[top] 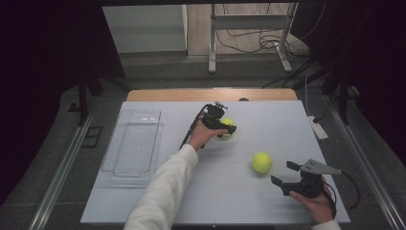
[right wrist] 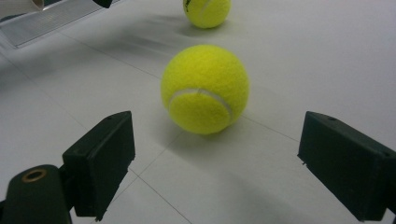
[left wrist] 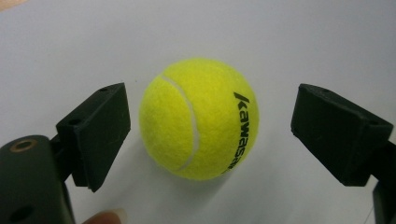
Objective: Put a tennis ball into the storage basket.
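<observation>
Two yellow tennis balls lie on the white table (top: 268, 129). The far ball (top: 226, 127) (left wrist: 198, 117) (right wrist: 207, 11) sits between the open jaws of my left gripper (top: 228, 128) (left wrist: 210, 135), with a gap on each side. The near ball (top: 261, 162) (right wrist: 204, 88) rests at the table's right middle. My right gripper (top: 285, 176) (right wrist: 215, 172) is open and points at the near ball from a short distance, not touching it.
A clear plastic tray (top: 134, 143) (right wrist: 42, 21) lies at the left of the table. A white remote-like device (top: 317, 128) rests near the right edge. Beyond the table are a metal stand (top: 249, 28) and cables on the floor.
</observation>
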Tool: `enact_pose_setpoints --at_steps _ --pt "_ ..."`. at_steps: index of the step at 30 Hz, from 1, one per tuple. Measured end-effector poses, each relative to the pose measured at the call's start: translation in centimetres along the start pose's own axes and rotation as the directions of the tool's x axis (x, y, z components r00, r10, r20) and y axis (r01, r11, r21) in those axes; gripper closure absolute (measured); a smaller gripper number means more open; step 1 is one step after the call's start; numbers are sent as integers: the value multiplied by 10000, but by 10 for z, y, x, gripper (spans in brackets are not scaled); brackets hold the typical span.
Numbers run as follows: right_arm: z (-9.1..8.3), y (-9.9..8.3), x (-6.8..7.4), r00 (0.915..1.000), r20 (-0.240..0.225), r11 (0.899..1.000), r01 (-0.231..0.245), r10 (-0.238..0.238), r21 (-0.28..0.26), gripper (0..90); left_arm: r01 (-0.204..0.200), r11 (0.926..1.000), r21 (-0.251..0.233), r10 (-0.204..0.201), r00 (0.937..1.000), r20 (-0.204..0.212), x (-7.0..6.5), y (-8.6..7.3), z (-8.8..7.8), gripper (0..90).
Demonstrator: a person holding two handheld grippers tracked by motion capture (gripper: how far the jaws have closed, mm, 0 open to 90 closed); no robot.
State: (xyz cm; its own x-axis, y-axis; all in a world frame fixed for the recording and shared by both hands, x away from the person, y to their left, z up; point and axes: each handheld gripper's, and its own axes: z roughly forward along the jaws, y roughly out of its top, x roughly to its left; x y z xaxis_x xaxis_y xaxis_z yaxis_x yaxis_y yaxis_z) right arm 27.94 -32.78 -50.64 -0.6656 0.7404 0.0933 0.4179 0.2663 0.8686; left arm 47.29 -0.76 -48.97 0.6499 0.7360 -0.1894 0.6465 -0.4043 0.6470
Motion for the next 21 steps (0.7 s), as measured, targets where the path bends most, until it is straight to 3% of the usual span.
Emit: enact_pose_setpoints --at_steps 19,21 --pt "0 0 0 10000 2 10000 -3 3 -28 111 -19 9992 396 27 9998 -196 -1 -2 12 172" --pt "0 0 0 10000 7 10000 -1 1 -26 111 -37 9992 403 57 9988 -495 -3 -2 13 214"
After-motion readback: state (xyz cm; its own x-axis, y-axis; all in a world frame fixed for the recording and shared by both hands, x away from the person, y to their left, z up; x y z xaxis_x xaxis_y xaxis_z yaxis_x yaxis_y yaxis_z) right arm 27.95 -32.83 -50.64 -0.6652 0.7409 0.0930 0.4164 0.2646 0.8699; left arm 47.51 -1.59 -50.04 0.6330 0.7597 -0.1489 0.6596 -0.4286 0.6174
